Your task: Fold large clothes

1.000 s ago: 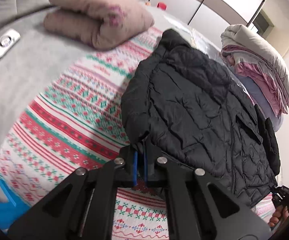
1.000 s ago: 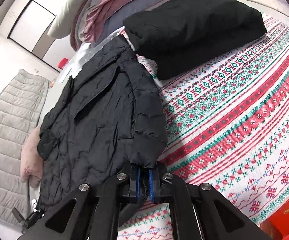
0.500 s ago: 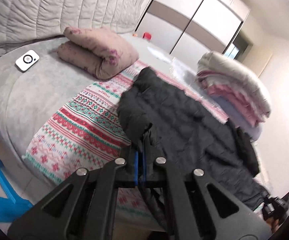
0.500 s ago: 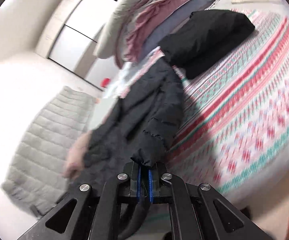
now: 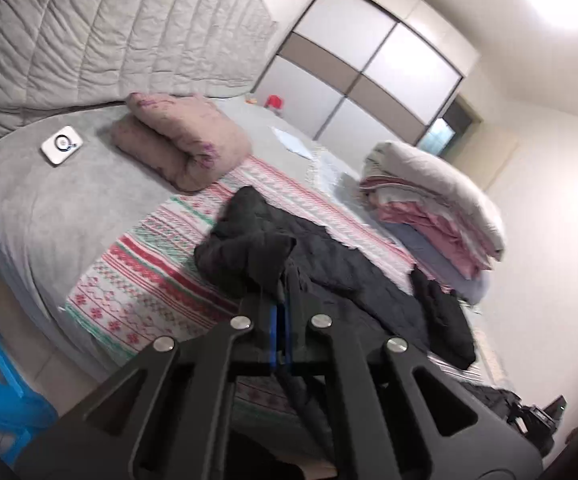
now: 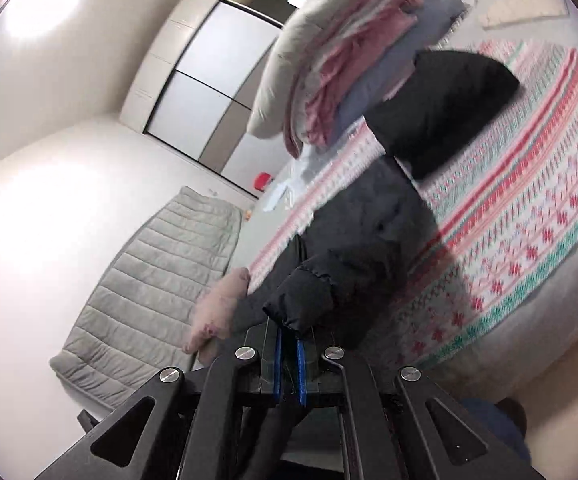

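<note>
Bright ceiling glare, fisheye-bent edges, and motion blur in the right view.

1. The black quilted puffer jacket (image 5: 329, 268), flat on the red-and-green patterned blanket (image 5: 149, 276) a second ago, is now pulled up and toward the bed's near edge.
2. Its near hem and cuff (image 6: 301, 304) hang lifted.
3. The left gripper (image 5: 280, 320) and right gripper (image 6: 289, 344) have risen and drawn back.
</note>
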Demonstrator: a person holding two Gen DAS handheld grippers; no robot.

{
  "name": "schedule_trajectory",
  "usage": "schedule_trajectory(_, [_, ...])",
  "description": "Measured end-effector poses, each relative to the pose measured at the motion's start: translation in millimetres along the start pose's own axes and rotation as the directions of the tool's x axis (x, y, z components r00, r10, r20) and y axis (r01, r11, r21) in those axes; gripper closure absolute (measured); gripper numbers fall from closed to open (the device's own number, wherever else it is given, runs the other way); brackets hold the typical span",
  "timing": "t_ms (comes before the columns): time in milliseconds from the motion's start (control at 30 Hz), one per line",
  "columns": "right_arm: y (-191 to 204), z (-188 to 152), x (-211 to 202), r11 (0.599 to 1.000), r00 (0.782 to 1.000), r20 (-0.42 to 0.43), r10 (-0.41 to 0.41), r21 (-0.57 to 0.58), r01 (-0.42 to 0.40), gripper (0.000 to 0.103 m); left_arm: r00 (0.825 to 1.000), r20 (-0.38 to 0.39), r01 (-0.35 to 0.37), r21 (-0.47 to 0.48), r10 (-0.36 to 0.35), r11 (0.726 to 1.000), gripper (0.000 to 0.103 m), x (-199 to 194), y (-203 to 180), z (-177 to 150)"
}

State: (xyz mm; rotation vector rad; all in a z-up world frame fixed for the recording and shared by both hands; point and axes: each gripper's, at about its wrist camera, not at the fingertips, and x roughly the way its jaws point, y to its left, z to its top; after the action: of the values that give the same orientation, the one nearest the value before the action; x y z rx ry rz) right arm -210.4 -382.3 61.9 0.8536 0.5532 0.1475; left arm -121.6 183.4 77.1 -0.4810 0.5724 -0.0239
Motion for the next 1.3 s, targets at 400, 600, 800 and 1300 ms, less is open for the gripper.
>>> schedule_trajectory(400, [-21, 28, 57, 0.996, 1.000, 0.011, 0.019, 0.091, -0.020, 0.098, 0.996, -0.081, -0.040, -0.053, 0.035, 0.998, 0.100, 63, 21, 25])
schedule_trajectory(600, [-11, 65, 97, 0.994, 0.998, 0.063, 0.008, 0.107, -0.015, 0.098, 0.999, -0.049, -0.026, -0.066, 0.022, 0.997, 0.100, 110, -6, 70])
schedule_trajectory(800, [6, 131, 168, 0.991, 0.987, 0.156, 0.027, 0.127, -0.048, 0.098, 0.995, -0.020, -0.095, -0.125, 0.093, 0.988, 0.099, 204, -42, 122])
schedule_trajectory(1300, [-106, 195, 389, 0.894, 0.917, -0.122, -0.379, 0.206, 0.397, 0.091, 0.929, -0.364, -0.075, -0.358, -0.065, 0.931, 0.058, 438, 12, 115])
